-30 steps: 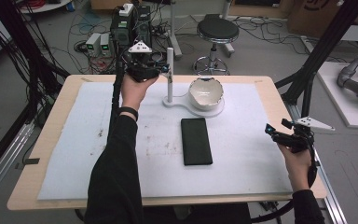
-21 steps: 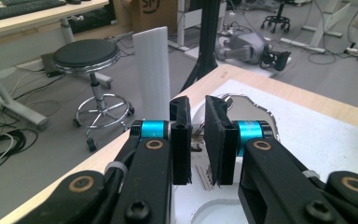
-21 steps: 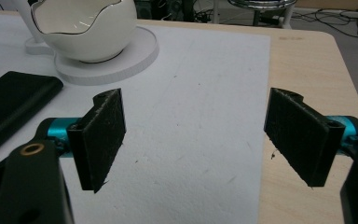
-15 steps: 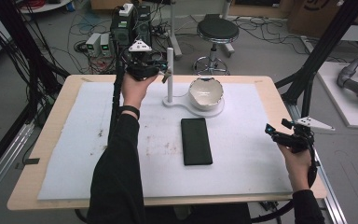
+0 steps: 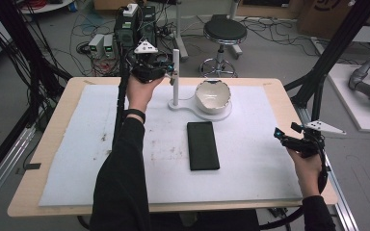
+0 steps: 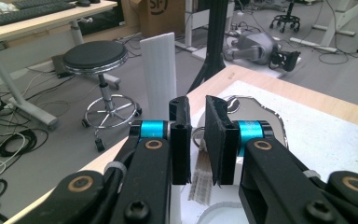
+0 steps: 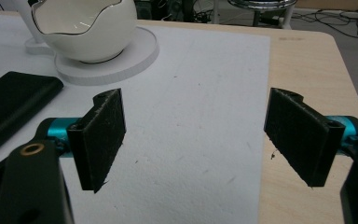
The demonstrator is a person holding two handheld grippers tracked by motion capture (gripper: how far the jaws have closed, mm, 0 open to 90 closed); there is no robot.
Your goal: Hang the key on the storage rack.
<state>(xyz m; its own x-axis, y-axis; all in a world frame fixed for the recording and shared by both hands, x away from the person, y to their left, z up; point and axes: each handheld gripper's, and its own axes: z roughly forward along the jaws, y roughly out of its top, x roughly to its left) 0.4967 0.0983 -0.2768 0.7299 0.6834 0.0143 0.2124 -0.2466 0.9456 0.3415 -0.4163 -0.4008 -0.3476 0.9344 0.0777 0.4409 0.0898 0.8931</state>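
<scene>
My left gripper [image 5: 168,70] is held up at the back of the table, right beside the top of a white post [image 5: 176,77]. In the left gripper view its jaws [image 6: 196,100] stand nearly together, with a small metal ring [image 6: 196,137] pinched between them and a striped tag [image 6: 200,182] hanging below. The post [image 6: 158,70] rises just behind the left jaw. A white bowl [image 5: 213,95] with a wavy gold rim sits on the stand's round base [image 5: 226,114]. A black flat slab [image 5: 203,145] lies mid-mat. My right gripper [image 5: 282,137] hovers open at the table's right edge, nothing between its pads [image 7: 100,135].
A white foam mat [image 5: 77,144] covers most of the wooden table [image 5: 289,96]. A round stool [image 5: 224,30] and boxes of electronics [image 5: 135,24] with cables stand on the floor behind. Black frame struts [image 5: 337,53] rise at the right.
</scene>
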